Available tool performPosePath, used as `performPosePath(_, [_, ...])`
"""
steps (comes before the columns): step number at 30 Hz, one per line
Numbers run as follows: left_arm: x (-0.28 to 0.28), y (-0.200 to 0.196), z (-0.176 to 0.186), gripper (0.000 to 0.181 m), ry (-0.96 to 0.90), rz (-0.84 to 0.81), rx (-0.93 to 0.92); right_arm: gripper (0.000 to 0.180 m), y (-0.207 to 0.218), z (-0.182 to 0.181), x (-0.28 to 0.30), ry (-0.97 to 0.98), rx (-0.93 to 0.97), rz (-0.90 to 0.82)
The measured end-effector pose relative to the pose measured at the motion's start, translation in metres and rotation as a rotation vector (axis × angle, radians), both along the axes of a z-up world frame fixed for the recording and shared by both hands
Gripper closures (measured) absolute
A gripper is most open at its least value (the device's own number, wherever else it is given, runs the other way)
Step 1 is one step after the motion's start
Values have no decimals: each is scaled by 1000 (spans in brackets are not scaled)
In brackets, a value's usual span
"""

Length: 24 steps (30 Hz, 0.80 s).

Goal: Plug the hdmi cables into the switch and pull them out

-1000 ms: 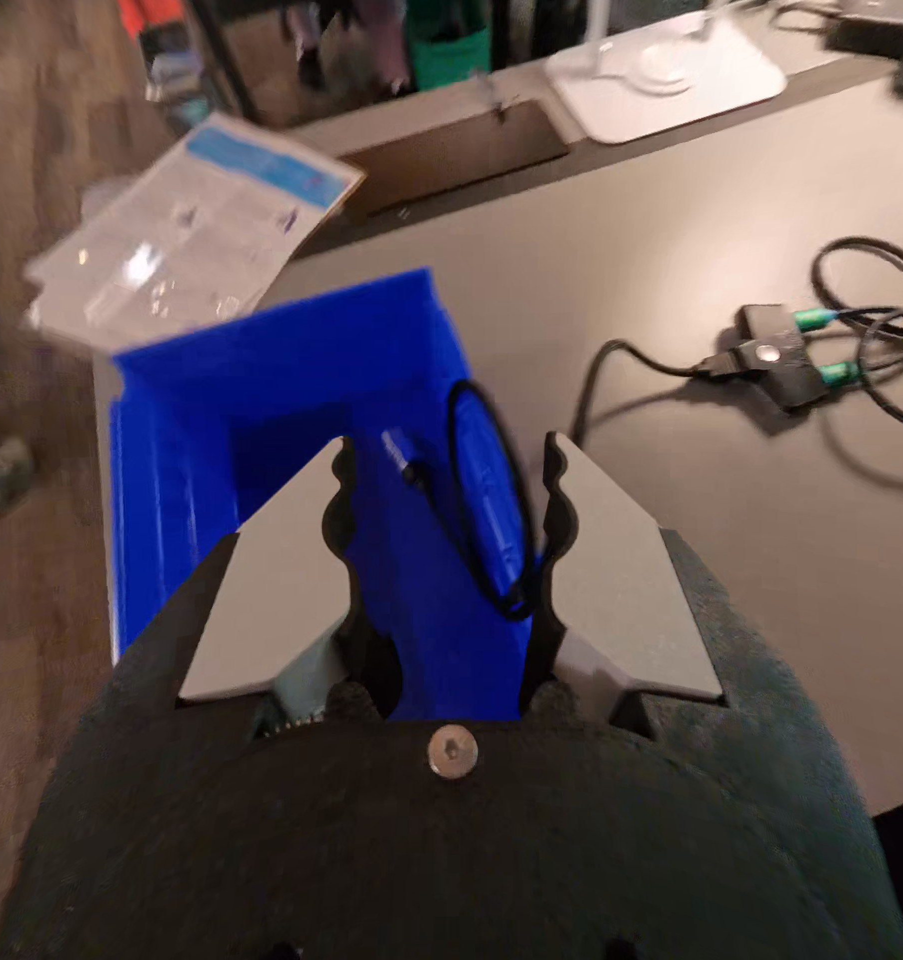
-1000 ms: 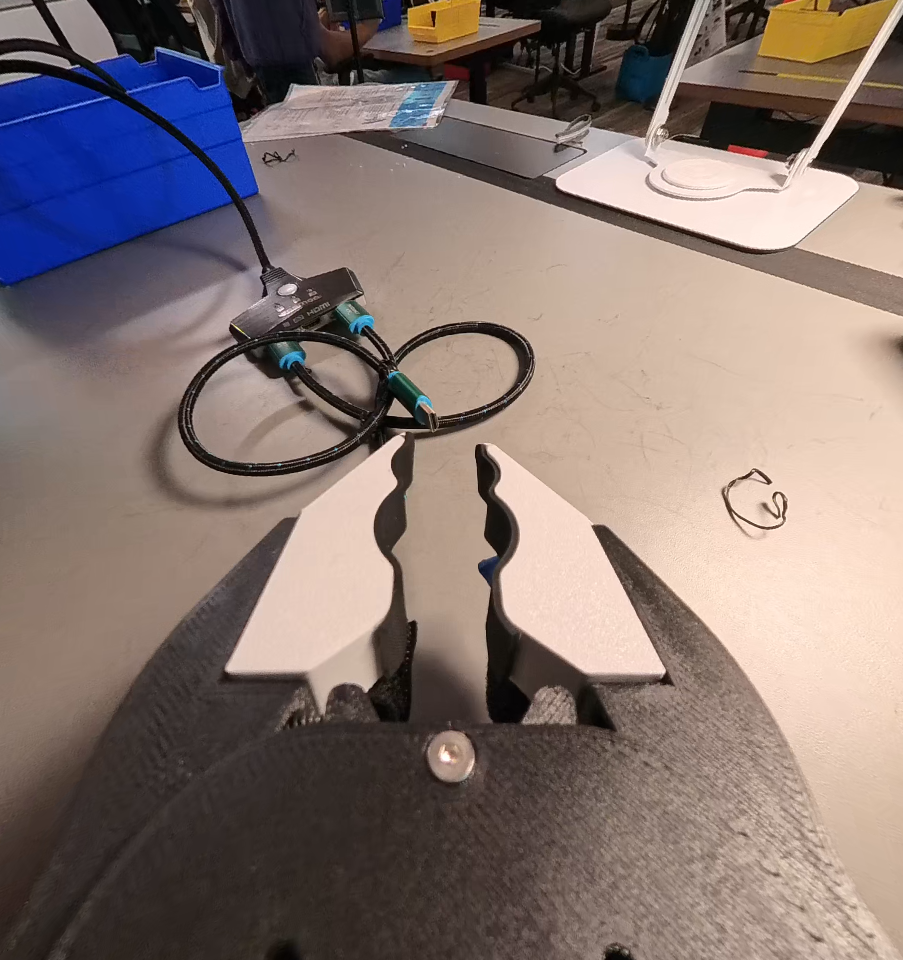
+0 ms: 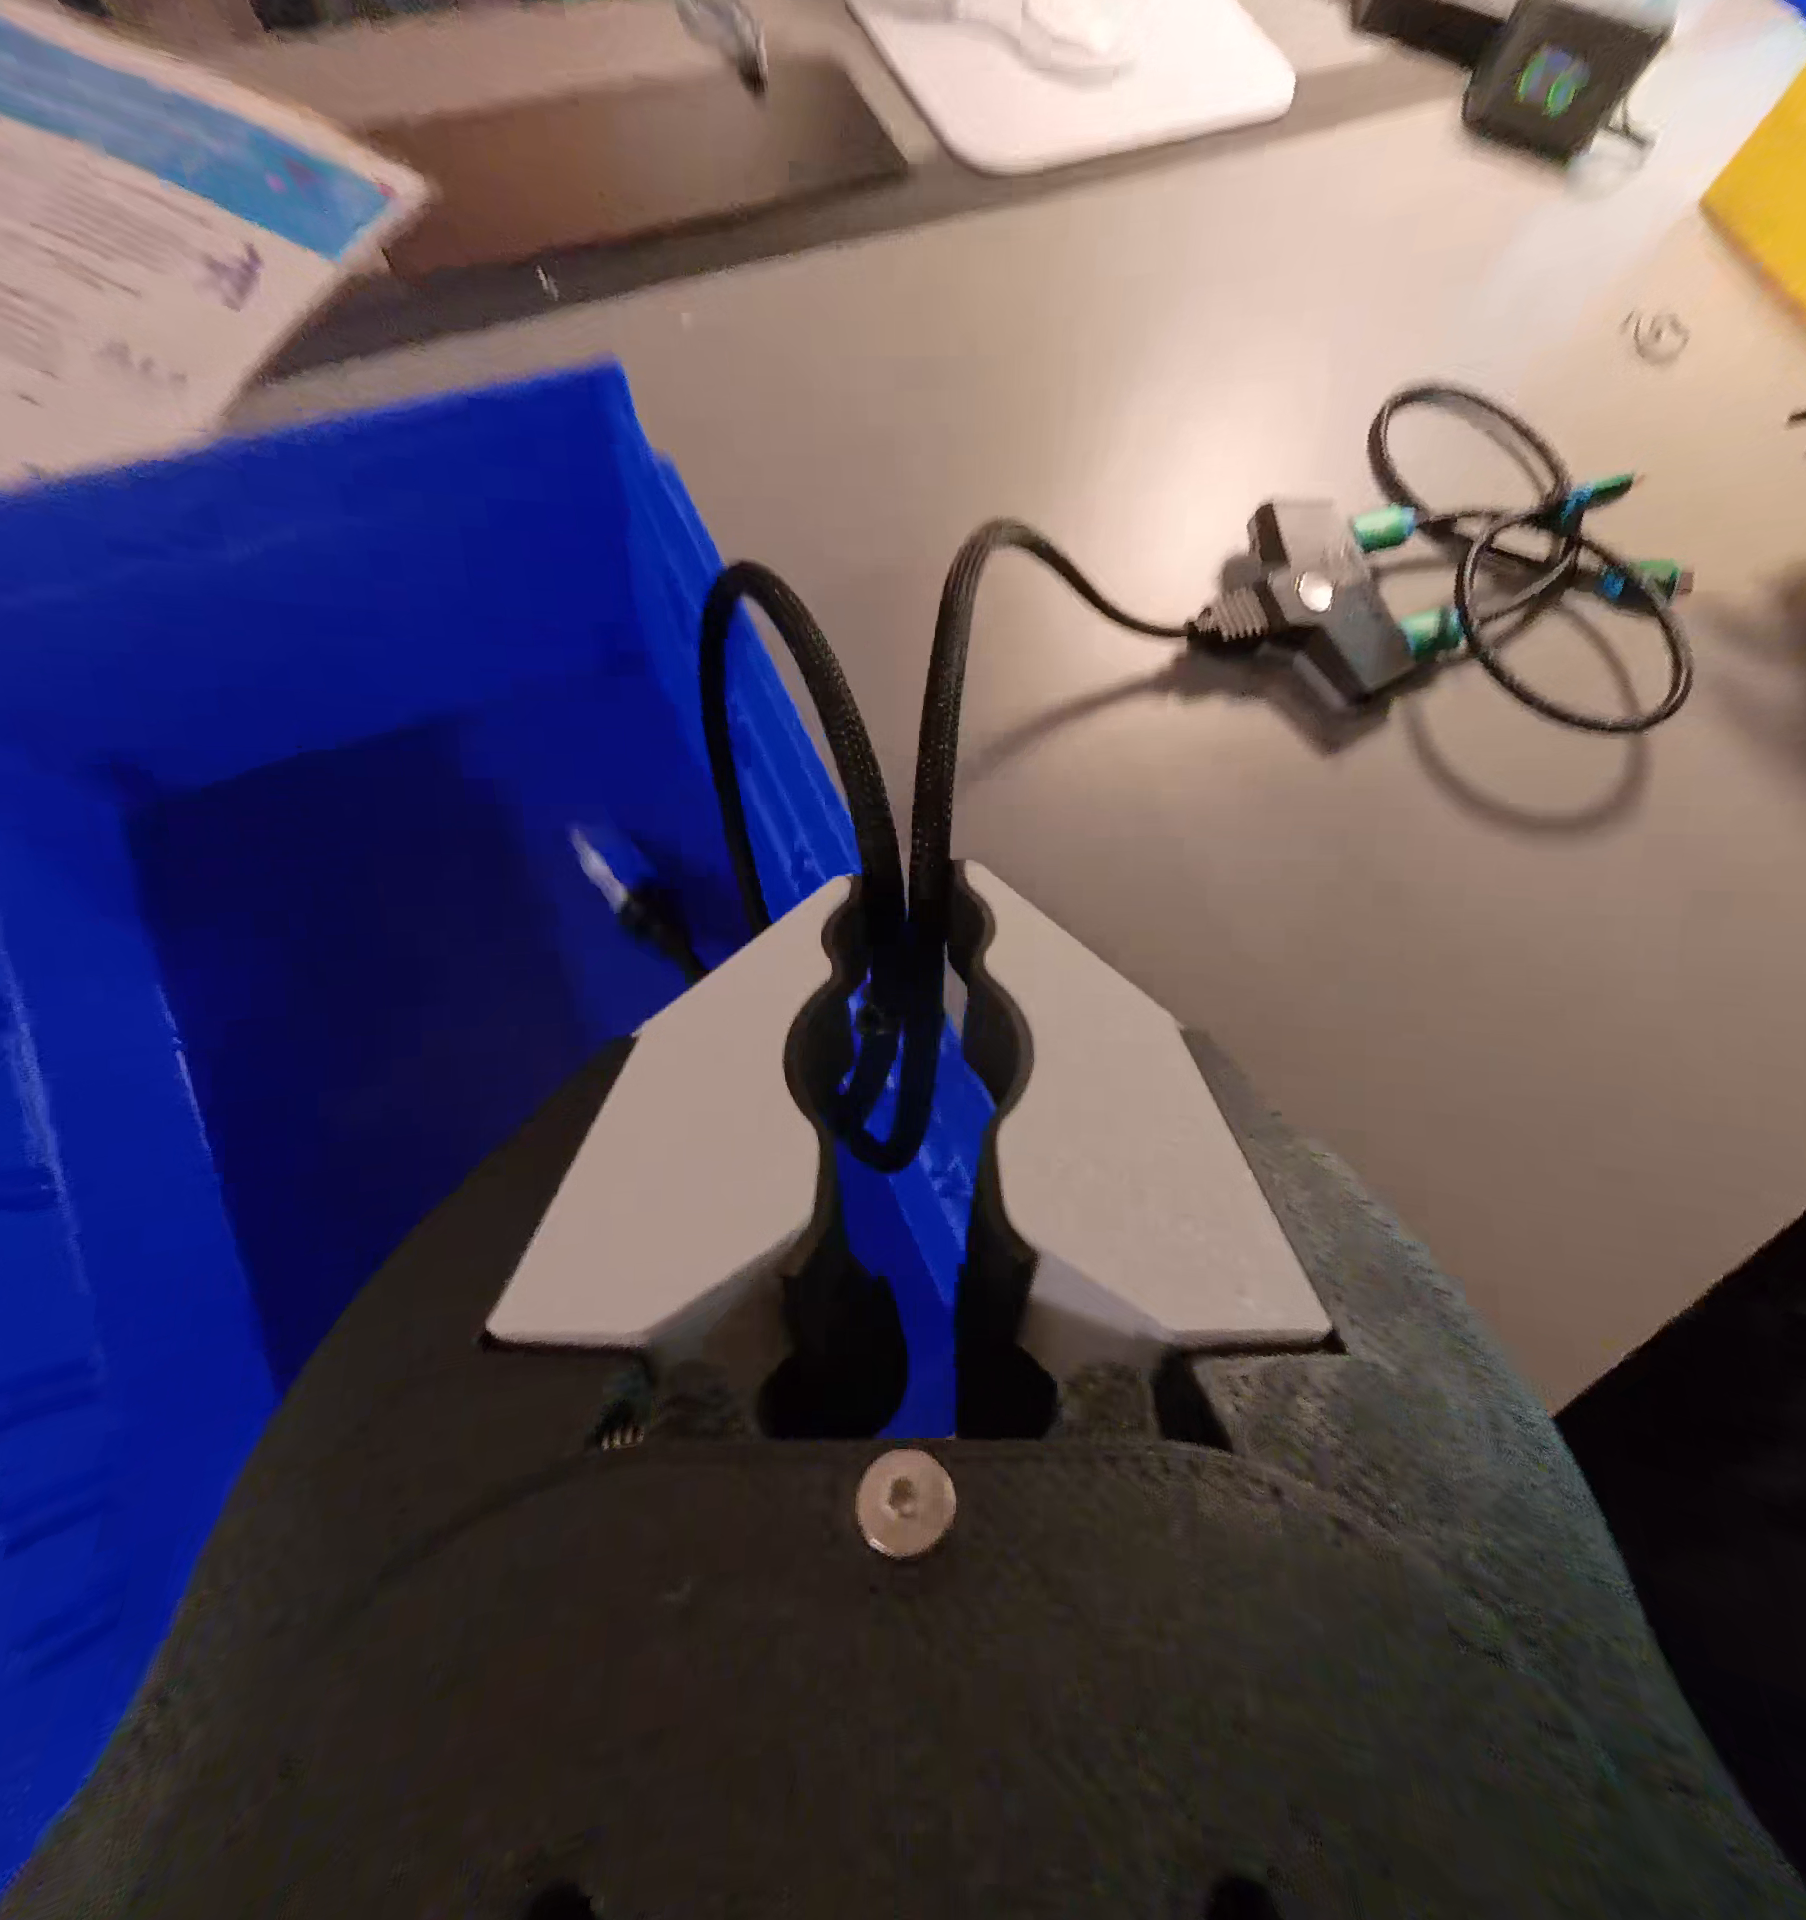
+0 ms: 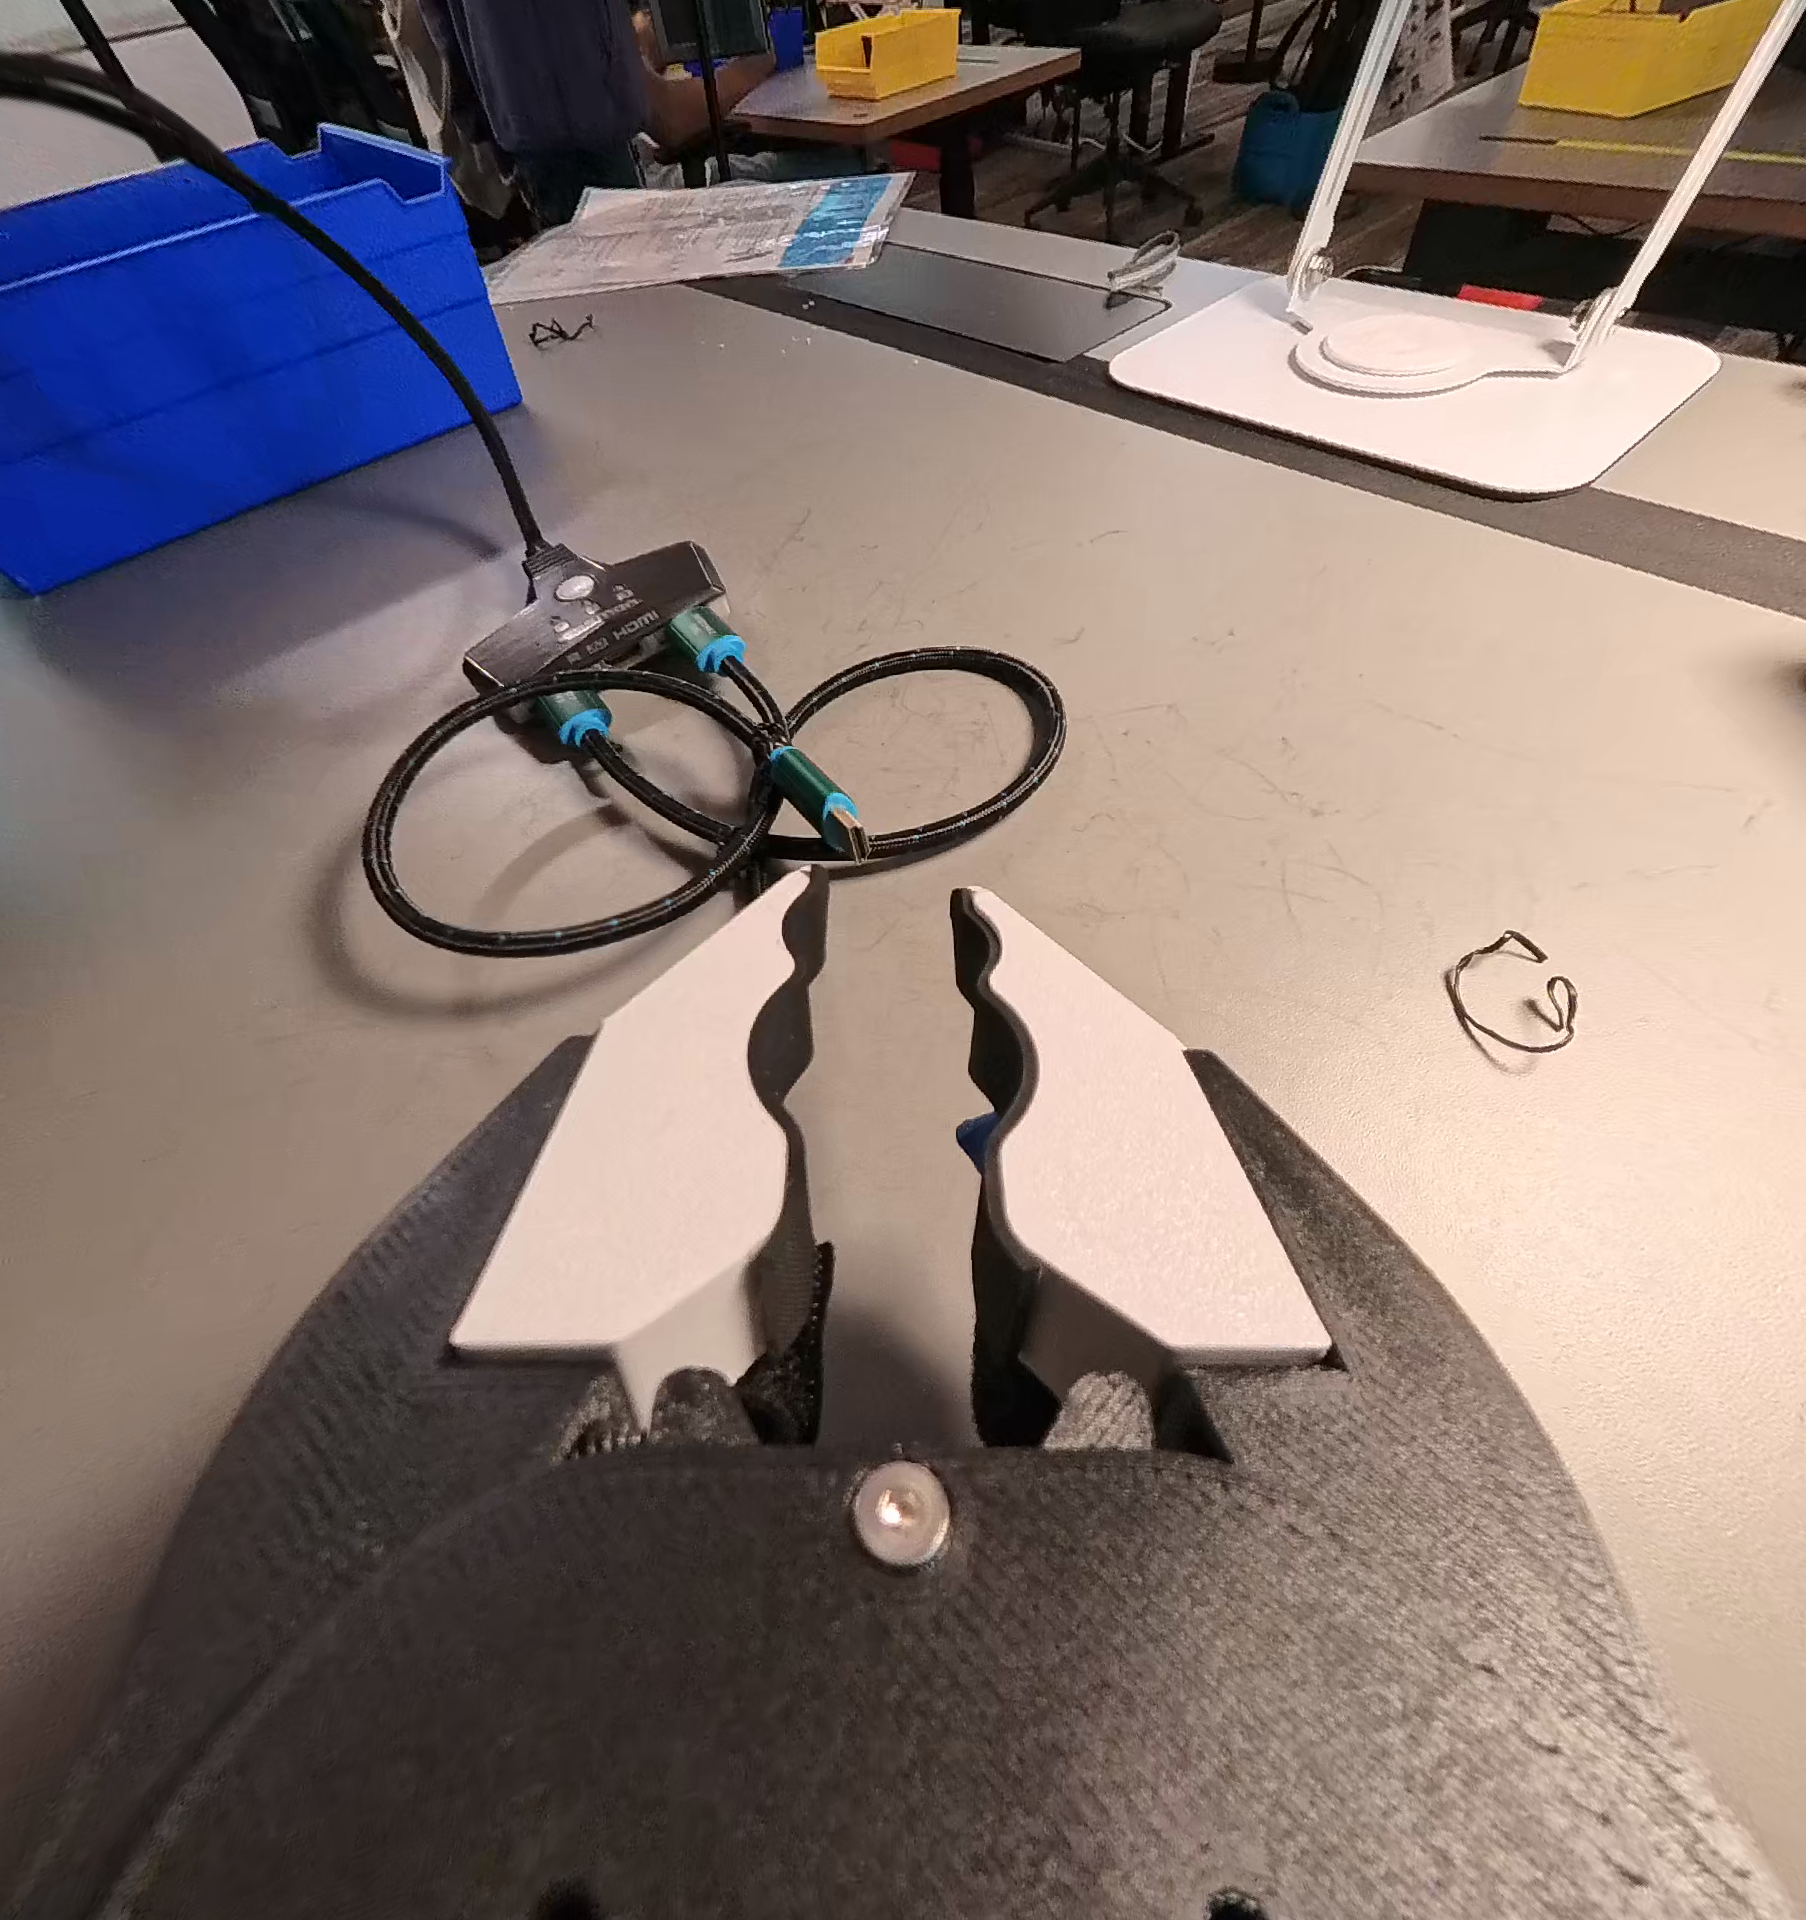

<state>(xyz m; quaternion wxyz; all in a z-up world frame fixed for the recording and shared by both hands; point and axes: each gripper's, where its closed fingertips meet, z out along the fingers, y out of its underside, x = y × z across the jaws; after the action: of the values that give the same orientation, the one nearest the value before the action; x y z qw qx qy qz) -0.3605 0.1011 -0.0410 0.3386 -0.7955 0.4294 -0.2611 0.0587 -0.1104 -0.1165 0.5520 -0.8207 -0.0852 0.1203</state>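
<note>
My left gripper [image 3: 904, 914] pinches the switch's limp braided lead [image 3: 946, 665] over the blue bin [image 3: 286, 665]; my right gripper [image 4: 883, 899] is spread, empty. The light switch [image 4: 608, 613], upper left on the bench [image 4: 1242, 727], will slide, so I'd grip the rigid green plugs [image 4: 696, 634], not the floppy cable.

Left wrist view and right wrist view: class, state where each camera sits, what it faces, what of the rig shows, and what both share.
Left wrist view: on the left hand-held gripper, above the blue plastic bin, its grey fingers shut on the black braided cable.
Right wrist view: on the right hand-held gripper, low over the grey table, fingers open.
Shared: black HDMI switch, bin, table.
</note>
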Motion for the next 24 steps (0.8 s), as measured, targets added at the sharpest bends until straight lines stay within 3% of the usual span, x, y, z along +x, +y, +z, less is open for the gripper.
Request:
performPosePath(6, [37,-1,69,167,-116,27,225,155,0,0,-1,-3,-2,4])
performPosePath(13, [124,-55,119,167,-182,-130,424,155,0,0,0,-3,-2,2])
performPosePath(17, [176,-92,112,167,-241,-248,366,155,0,0,-1,-5,2,6])
performPosePath(24, [237,-98,35,166,-287,-301,64,154,-2,3,-3,-19,23,13])
